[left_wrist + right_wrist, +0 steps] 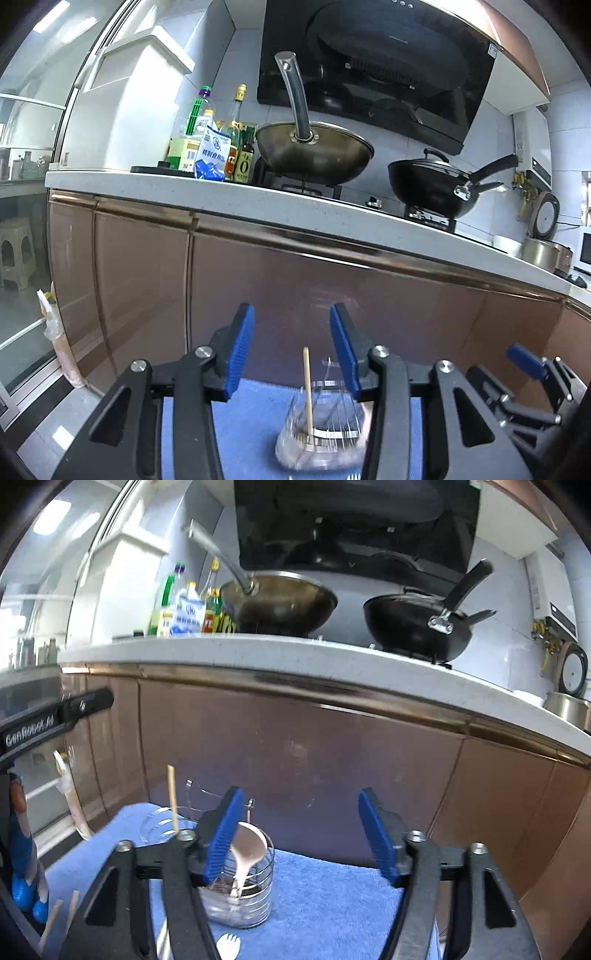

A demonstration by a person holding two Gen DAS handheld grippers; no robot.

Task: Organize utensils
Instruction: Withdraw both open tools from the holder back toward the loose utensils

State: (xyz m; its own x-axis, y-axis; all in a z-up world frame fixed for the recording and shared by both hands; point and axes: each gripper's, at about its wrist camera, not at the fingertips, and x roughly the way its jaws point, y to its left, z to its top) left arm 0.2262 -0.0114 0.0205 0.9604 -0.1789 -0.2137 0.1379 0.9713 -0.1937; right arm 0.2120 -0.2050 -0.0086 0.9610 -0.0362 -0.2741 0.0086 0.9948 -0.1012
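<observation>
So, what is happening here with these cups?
A person is sorting utensils into clear cups on a blue towel. Both tools, left and right, are open and hold nothing. One cup holds a pale spoon, another a wooden chopstick. A white spork lies loose.

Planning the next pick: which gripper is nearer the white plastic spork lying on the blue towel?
Right. The spork lies just below the open right gripper, beside the glass holder. The left gripper hovers over another glass; no spork shows there.
</observation>
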